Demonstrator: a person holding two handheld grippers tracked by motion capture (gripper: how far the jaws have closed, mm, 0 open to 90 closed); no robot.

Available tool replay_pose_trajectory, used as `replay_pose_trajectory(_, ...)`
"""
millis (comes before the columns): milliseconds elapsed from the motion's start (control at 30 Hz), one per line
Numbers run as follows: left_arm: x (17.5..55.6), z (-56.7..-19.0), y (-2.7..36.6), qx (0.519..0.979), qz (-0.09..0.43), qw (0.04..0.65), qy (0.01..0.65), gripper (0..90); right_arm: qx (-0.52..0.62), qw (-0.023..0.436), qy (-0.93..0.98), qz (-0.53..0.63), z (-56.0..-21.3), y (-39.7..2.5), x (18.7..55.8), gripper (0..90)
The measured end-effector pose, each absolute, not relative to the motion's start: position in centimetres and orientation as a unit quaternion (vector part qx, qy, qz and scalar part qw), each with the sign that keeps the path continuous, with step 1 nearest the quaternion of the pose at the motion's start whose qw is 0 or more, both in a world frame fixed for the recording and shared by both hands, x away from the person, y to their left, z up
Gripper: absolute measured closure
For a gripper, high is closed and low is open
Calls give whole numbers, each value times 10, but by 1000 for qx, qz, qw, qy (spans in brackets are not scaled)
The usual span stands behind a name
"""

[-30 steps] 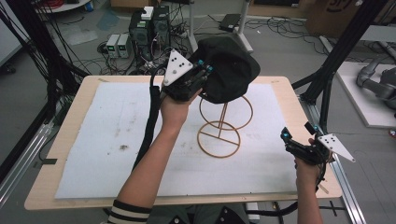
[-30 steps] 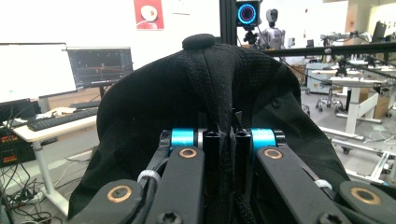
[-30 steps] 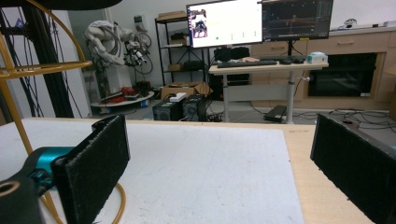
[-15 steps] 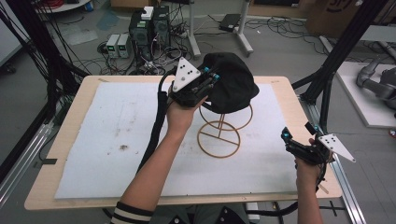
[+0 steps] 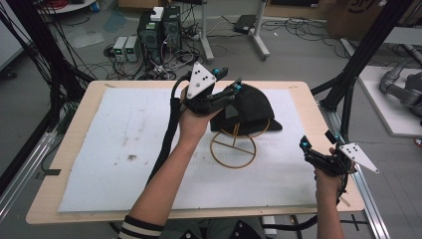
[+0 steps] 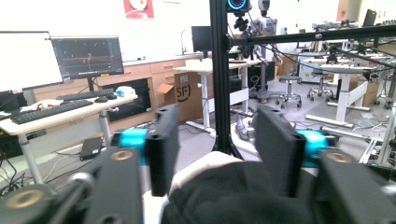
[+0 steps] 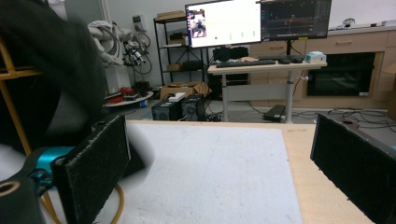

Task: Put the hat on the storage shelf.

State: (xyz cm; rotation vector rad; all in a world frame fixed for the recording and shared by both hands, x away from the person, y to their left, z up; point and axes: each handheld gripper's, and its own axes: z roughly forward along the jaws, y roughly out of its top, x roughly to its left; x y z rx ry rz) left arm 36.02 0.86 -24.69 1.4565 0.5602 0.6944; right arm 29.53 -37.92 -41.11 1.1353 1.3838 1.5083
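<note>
Black cap (image 5: 251, 107) between the left tongs (image 5: 230, 92).

Black cap (image 5: 251, 108): matt woven cloth, and up close in the left gripper view (image 6: 243, 196) it's a fine mesh weave. Wire stand (image 5: 234, 147) beneath it, thin metal rod with a smooth golden-tan coat, slight sheen. Desk (image 5: 318, 129) edge is pale bare wood, smooth; the white mat (image 5: 114, 149) over it is matt, felt-like, smudged with dark scuffs. Right gripper (image 7: 219, 158) jaws carry rough, grainy black pads, with glossy teal plastic at the knuckle
</note>
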Motion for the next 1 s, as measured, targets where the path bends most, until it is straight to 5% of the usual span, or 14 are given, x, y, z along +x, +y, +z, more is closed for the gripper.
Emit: replay_pose_trajectory(1000, 362, -240, 45, 630, 338, 638, 286, 165, 445, 387, 547, 594, -411, -377, 296, 41)
